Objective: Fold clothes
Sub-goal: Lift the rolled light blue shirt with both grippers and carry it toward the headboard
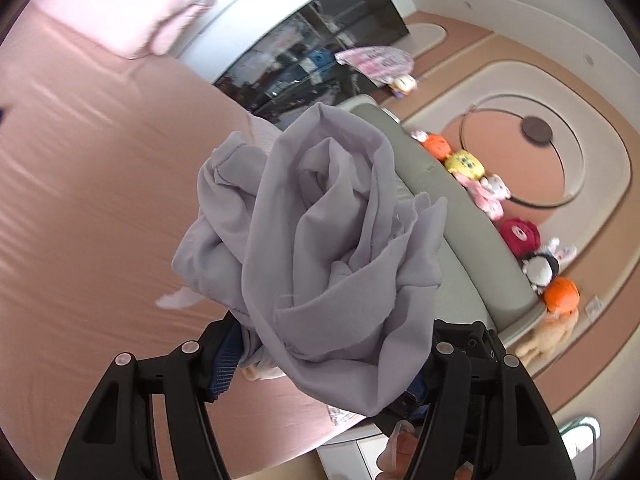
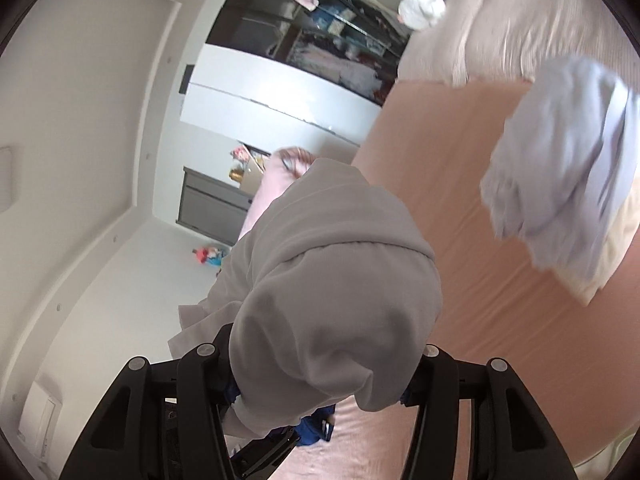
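My left gripper (image 1: pixel 320 364) is clamped on a bunched lilac-grey garment (image 1: pixel 316 240); the cloth spills over both jaws and hides the fingertips, so only a corner of one blue pad (image 1: pixel 224 364) shows on the left. Behind it lies the pink bedsheet (image 1: pixel 80 200), with a pale pillow (image 1: pixel 132 8) far left, blurred. To the right, a row of plush toys (image 1: pixel 468 164) sits along a grey headboard (image 1: pixel 460 240), partly cut off by the bundle. Fingers of a hand (image 1: pixel 396 448) peek out at the bottom, mostly hidden.

My right gripper (image 2: pixel 320 372) is closed on a thick beige-grey garment (image 2: pixel 328 280) that drapes over the jaws and covers where they meet. In this view the lilac bundle (image 2: pixel 560 168) hangs blurred at far right, above the sheet (image 2: pixel 460 240); I can't see what holds it there. A dark cabinet (image 2: pixel 320 32) stands far off, its contents too smeared to read.
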